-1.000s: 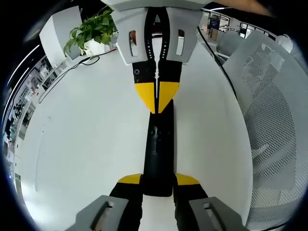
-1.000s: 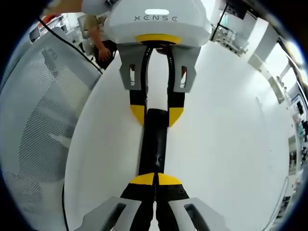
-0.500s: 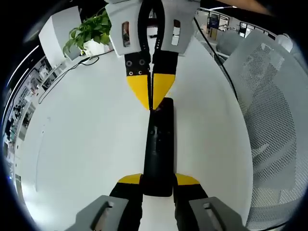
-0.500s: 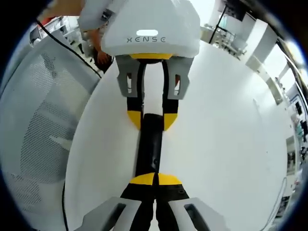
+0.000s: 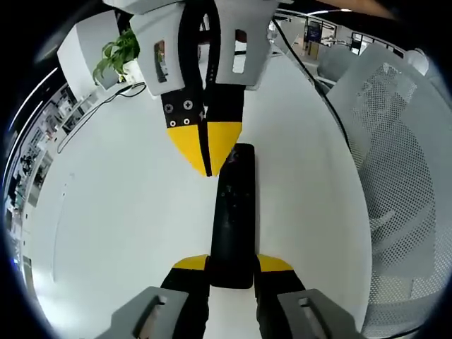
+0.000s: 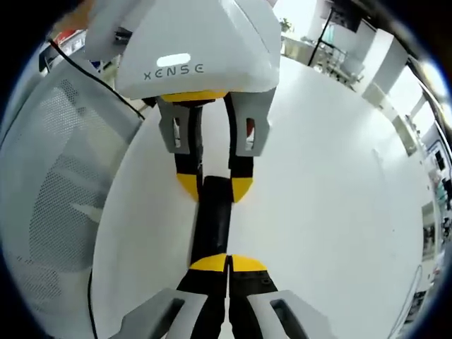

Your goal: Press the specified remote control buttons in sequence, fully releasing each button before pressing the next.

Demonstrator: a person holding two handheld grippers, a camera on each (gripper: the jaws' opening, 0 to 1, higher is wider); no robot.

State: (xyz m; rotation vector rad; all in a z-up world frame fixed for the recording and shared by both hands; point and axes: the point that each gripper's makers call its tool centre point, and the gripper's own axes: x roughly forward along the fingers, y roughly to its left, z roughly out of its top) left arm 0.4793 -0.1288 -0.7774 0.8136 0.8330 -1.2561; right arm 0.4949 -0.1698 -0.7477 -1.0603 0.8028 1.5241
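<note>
Evidently the left gripper (image 5: pixel 232 263) pinches the black remote (image 5: pixel 233 212) at its near end to steady it on the white table (image 5: pixel 127 212), while the right gripper (image 5: pixel 206 167), jaws pressed together, hovers at 12 o'clock over the buttons.

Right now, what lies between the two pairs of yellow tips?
In the left gripper view, the long black remote control spans that stretch: the left tool clamps its near end, the shut right tool is over its far end.
</note>
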